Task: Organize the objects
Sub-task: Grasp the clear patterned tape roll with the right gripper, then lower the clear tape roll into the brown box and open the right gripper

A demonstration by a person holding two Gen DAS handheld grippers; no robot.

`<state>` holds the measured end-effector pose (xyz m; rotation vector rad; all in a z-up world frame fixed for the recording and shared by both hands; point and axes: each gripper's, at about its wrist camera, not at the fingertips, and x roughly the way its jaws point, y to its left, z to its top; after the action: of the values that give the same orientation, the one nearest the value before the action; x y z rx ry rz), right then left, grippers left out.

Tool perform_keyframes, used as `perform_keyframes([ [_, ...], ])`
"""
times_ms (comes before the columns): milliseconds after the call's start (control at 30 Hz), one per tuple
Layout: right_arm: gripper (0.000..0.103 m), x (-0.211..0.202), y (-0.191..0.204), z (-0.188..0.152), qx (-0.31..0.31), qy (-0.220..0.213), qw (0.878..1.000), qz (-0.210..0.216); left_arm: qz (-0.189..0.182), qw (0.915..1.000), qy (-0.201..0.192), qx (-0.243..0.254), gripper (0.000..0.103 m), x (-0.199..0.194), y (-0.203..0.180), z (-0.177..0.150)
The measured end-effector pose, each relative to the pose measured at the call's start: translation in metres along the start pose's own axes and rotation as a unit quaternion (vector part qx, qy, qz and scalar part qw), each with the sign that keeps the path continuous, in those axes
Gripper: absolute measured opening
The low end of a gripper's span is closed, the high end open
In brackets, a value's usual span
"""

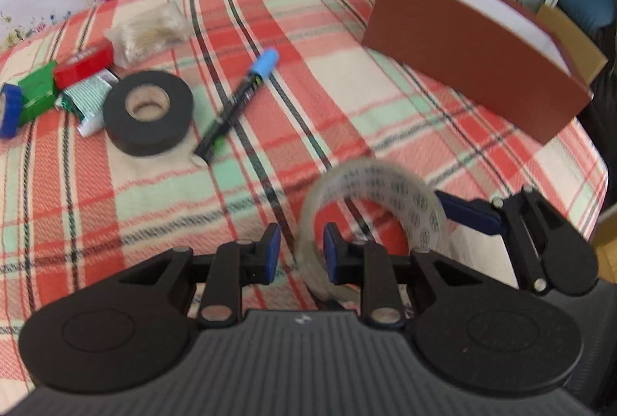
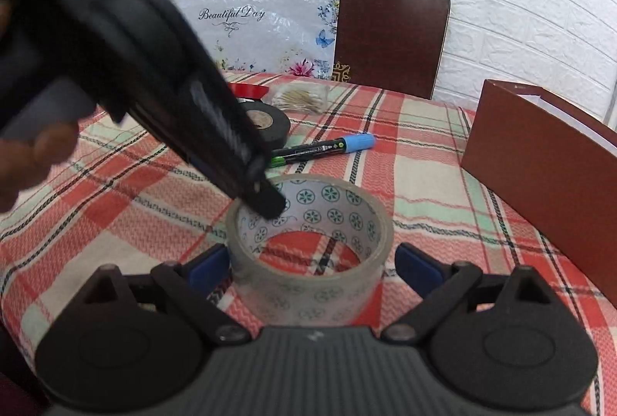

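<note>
The clear tape roll (image 2: pixel 310 250) lies flat on the checked cloth of the desk (image 2: pixel 443 192), near its front edge, with the printed core facing up. The left tool (image 1: pixel 299 254) is nipped on the roll's wall: one blue pad sits inside the ring and the other outside, the gap between them narrow, so it appears to hold the tape by that thin band alone. The right tool (image 2: pixel 312 263) is spread wide, its blue fingers (image 2: pixel 418 267) standing on either side of the roll; whether the pads touch it I cannot tell, though the right-hand one looks apart.

The risk, as I judge it, lies in this double hold. The wall is slick and thin, so the roll could swing or slip out of the left tool's pinch if lifted. If the right tool closes while the left one holds on, the two may push against each other and twist the roll loose, or the fingers may collide.

Further out lie a blue-capped marker (image 2: pixel 324 147), a black tape roll (image 1: pixel 148 111) and a red roll (image 1: pixel 83 63), which a dropped roll could reach. The brown box (image 1: pixel 470 57) stands open well to the right, a likely destination.
</note>
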<state>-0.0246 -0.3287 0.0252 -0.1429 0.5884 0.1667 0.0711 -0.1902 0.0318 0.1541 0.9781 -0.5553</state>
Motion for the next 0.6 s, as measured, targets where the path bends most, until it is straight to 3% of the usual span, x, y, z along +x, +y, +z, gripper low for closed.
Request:
perform_keyframes([
  [67, 0.09, -0.001, -0.002, -0.002, -0.001, -0.004, 1.0, 0.012, 0.017, 0.9997, 0.0, 0.018, 0.017, 0.0, -0.009, 0.002],
  [167, 0.09, -0.005, -0.003, 0.001, -0.009, -0.023, 1.0, -0.005, 0.025, 0.9985, -0.025, 0.041, 0.016, -0.011, -0.026, 0.022],
  [333, 0.09, -0.022, -0.041, 0.031, 0.0, -0.106, 0.992, -0.074, 0.01, 0.9905, -0.114, 0.077, 0.016, -0.037, -0.066, 0.089],
  [467, 0.09, -0.028, -0.087, 0.063, 0.011, -0.165, 0.975, -0.147, -0.009, 0.9784, -0.181, 0.101, 0.016, -0.035, -0.105, 0.144],
  [600, 0.09, -0.011, -0.14, 0.083, 0.049, -0.178, 0.962, -0.201, -0.027, 0.9737, -0.194, 0.116, 0.016, -0.002, -0.134, 0.187],
])
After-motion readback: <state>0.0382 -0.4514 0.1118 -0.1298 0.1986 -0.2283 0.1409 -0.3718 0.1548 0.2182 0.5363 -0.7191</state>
